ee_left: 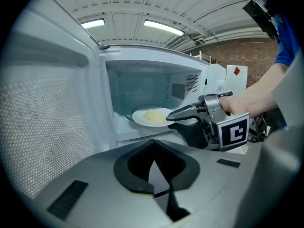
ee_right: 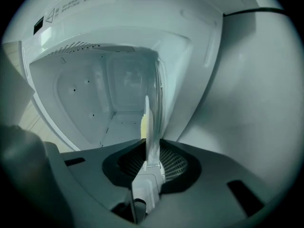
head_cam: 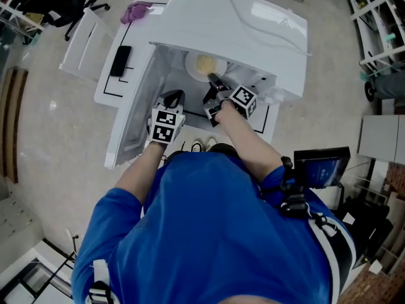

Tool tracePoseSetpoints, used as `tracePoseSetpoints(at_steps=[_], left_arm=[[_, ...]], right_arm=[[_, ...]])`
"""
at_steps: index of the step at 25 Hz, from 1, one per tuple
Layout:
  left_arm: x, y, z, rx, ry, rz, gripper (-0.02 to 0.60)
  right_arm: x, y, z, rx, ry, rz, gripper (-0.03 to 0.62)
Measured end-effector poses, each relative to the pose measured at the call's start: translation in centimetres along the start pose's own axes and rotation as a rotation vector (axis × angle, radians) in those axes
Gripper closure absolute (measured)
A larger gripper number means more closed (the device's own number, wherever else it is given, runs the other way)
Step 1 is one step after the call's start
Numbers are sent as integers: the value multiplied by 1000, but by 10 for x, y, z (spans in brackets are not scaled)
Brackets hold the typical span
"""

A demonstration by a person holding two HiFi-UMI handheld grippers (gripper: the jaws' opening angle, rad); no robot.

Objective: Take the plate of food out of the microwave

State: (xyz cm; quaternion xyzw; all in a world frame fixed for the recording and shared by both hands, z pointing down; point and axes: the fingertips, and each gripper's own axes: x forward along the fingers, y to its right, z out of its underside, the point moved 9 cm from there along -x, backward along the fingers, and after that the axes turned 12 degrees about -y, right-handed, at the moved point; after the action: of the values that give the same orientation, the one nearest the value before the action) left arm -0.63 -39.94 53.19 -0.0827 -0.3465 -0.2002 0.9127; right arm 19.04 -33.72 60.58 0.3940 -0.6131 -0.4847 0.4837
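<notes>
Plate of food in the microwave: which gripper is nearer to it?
Right. The right gripper is shut on the plate at its rim inside the microwave; the left gripper hangs shut and empty outside the opening.

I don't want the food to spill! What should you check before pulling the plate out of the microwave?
1. The white microwave door stands wide open: ok.
2. The right gripper is shut on the round white plate at its rim: ok.
3. The plate sits level: ok.
4. The yellow food lies mid-plate, away from the jaws: ok.
5. The left gripper, shut and empty, is outside the opening: ok.
6. A one-sided grip is strong enough for the weight: cannot tell.
</notes>
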Motion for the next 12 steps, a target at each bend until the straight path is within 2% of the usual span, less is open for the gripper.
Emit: tracePoseSetpoints(at_steps=[2,4,12], left_arm=[[0,-1,-1,-3,2,1,571],[1,-1,-1,-3,3,3,571],[-1,-3,-1,-16,14,8,571]], right_arm=[[1,-2,-1,-12,0,-1,511],[0,-4,-1,-26,2,4,559],[-10,-3,-1,-34,-5,20,572]])
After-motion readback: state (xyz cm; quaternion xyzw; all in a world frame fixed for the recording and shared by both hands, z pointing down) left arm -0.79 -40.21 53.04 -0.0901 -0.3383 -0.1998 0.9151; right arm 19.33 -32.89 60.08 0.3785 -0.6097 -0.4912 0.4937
